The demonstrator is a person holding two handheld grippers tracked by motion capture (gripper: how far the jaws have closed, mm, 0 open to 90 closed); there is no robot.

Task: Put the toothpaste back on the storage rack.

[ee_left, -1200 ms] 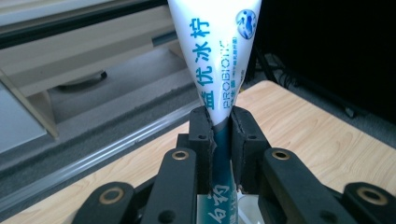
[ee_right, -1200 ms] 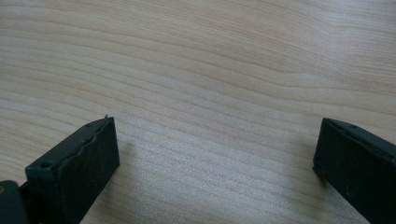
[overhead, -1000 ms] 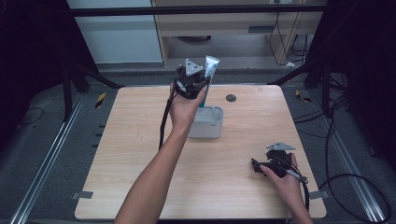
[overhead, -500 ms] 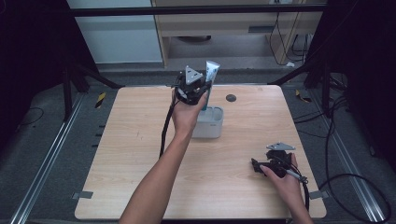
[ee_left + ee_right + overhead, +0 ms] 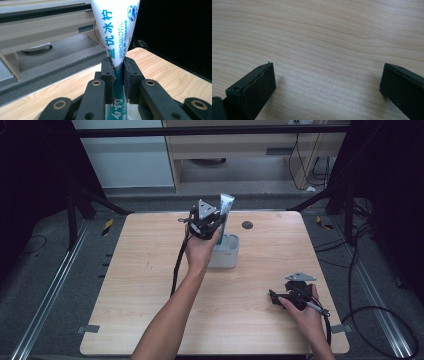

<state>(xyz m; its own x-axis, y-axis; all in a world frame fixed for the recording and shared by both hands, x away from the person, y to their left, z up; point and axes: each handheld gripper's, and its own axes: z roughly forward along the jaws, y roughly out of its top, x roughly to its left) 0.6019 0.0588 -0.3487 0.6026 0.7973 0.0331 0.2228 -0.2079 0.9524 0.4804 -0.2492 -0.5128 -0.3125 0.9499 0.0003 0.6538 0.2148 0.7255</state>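
Note:
My left gripper (image 5: 215,222) is shut on a white and teal toothpaste tube (image 5: 226,203), which stands upright with its flat crimped end on top. In the left gripper view the two pads (image 5: 108,72) pinch the narrow teal part of the tube (image 5: 115,30). The tube hangs just above a small white open box (image 5: 227,258) at the middle of the wooden table (image 5: 145,270); its lower end is hidden behind my hand. My right gripper (image 5: 274,298) rests low near the table's front right, its jaws (image 5: 327,82) open wide over bare wood.
A small dark round spot (image 5: 247,225) lies on the table behind the box. Beyond the far edge stand a cabinet (image 5: 225,150) and a black frame. Cables (image 5: 360,270) trail on the floor at the right, and metal rails (image 5: 45,305) run at the left.
My left hand has come down with the tube, closer to the white box. The right hand and its gripper have stayed where they were.

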